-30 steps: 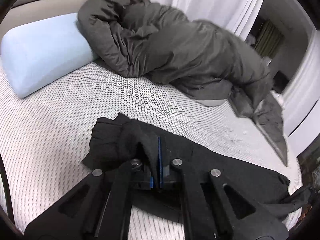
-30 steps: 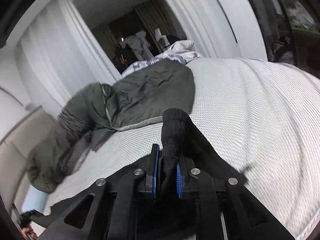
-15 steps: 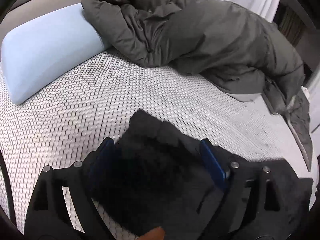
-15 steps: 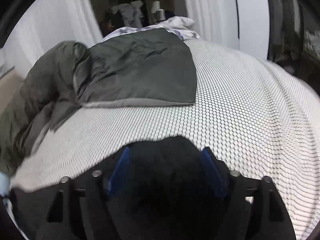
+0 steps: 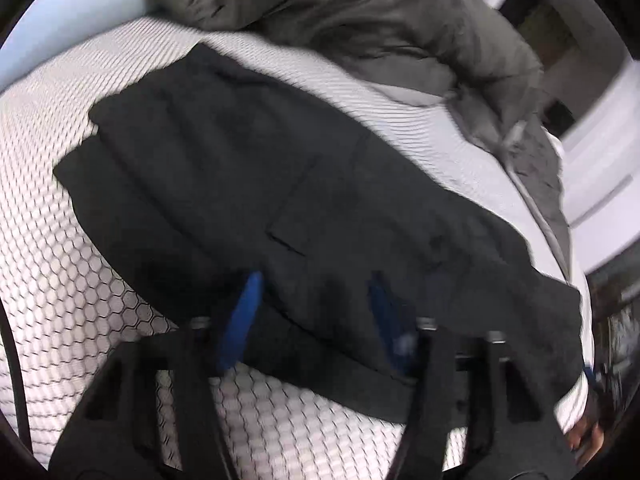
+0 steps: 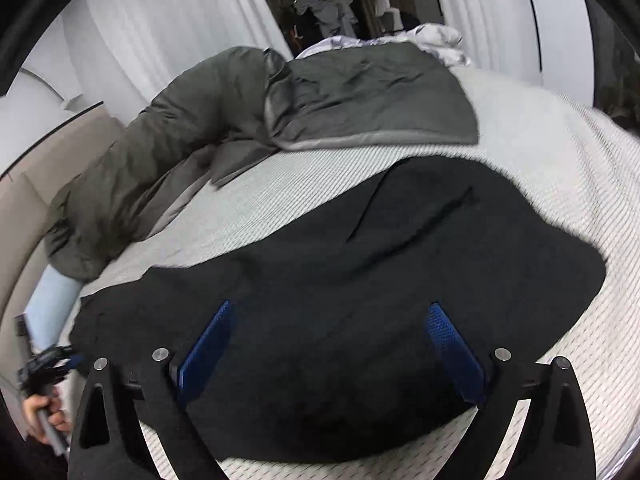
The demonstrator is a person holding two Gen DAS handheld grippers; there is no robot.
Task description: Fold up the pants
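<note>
The black pants [image 5: 240, 168] lie folded flat across the white honeycomb mattress [image 5: 60, 280]. My left gripper [image 5: 316, 304] hovers low over their near edge, its jaws apart and closing. Cloth lies between the blue pads [image 5: 244, 316], which do not press on it. In the right wrist view the same pants [image 6: 400, 260] spread under my right gripper [image 6: 330, 344]. Its jaws stand wide and are still opening, and the pads [image 6: 452, 352] hold nothing. The left gripper [image 6: 44, 364] also shows at that view's left edge, held by a hand.
A rumpled grey duvet [image 5: 400, 20] [image 6: 360, 92] is heaped along the far side of the bed, close behind the pants. A light blue pillow [image 5: 72, 12] [image 6: 52, 304] lies at the head end. White curtains [image 6: 160, 32] hang beyond the bed.
Both grippers were shut on bunched pants cloth a second ago. They have let go and opened, and the pants now lie flat. Both hands have sunk toward the pants' near edge.
</note>
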